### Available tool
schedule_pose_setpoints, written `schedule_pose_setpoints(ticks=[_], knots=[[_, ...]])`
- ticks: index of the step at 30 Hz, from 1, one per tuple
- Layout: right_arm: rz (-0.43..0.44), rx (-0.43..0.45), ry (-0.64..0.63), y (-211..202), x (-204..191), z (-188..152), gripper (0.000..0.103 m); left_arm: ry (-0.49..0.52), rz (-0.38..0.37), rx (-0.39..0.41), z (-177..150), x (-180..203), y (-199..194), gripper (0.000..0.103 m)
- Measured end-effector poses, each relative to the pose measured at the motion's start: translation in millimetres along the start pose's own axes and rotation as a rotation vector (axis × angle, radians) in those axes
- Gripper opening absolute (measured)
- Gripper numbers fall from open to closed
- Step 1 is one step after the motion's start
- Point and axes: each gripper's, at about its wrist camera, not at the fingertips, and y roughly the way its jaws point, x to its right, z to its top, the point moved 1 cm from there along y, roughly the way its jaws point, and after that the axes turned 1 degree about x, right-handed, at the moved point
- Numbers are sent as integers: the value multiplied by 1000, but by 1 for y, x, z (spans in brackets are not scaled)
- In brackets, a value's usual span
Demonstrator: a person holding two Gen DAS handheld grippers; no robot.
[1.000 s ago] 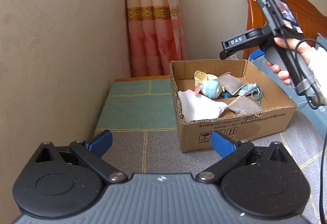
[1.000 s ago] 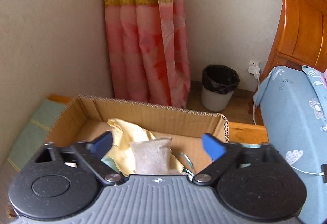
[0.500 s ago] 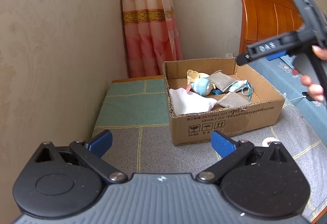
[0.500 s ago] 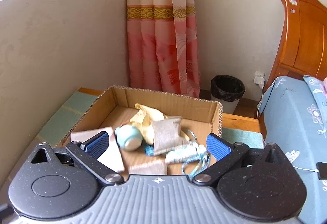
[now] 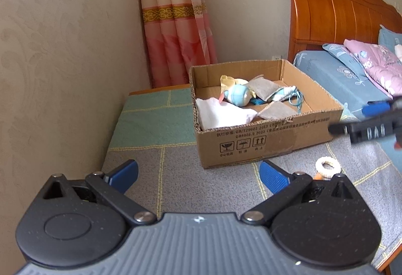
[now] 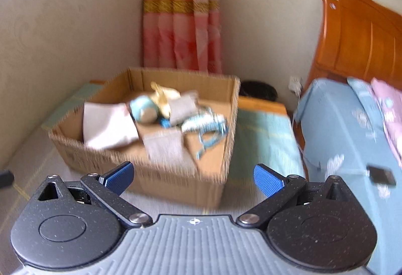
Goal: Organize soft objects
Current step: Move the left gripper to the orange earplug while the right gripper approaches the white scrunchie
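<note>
Low desk [image 5: 155, 124] under a patchwork cover, set in the corner beside the bed [image 5: 346, 79], carries the cardboard box [image 5: 266, 139], open-topped so soft things can be dropped in from above. Inside: white cloth [image 5: 221, 114] at the near left corner, grey pouches [image 5: 275, 110], pale blue ball toy [image 5: 238, 96], yellow fabric [image 5: 227, 80] and a knitted teal piece [image 5: 286, 94] heaped toward the back. One white scrunchie [image 5: 327, 165] lies outside, on the cover just in front of the box's right end; probably next to go in. Left tool [image 5: 198, 174] spread wide, empty, held back from the box. Right tool [image 6: 193, 178] also wide, empty, facing the box corner; view blurred.
</note>
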Motion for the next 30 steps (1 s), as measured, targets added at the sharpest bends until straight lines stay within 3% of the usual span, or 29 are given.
schedule_pose_setpoints(ticks=[11,22,30], knots=[[-57,-134,-41,21,-3,-65,103,20,-23,-45,-4,14,14,102],[-49,-117,-27,34,-3,-69,103,55,-21,-86,-4,30,25,102],[41,-129,-47,33,-18,-71,103,76,-27,-107,-5,40,31,102]])
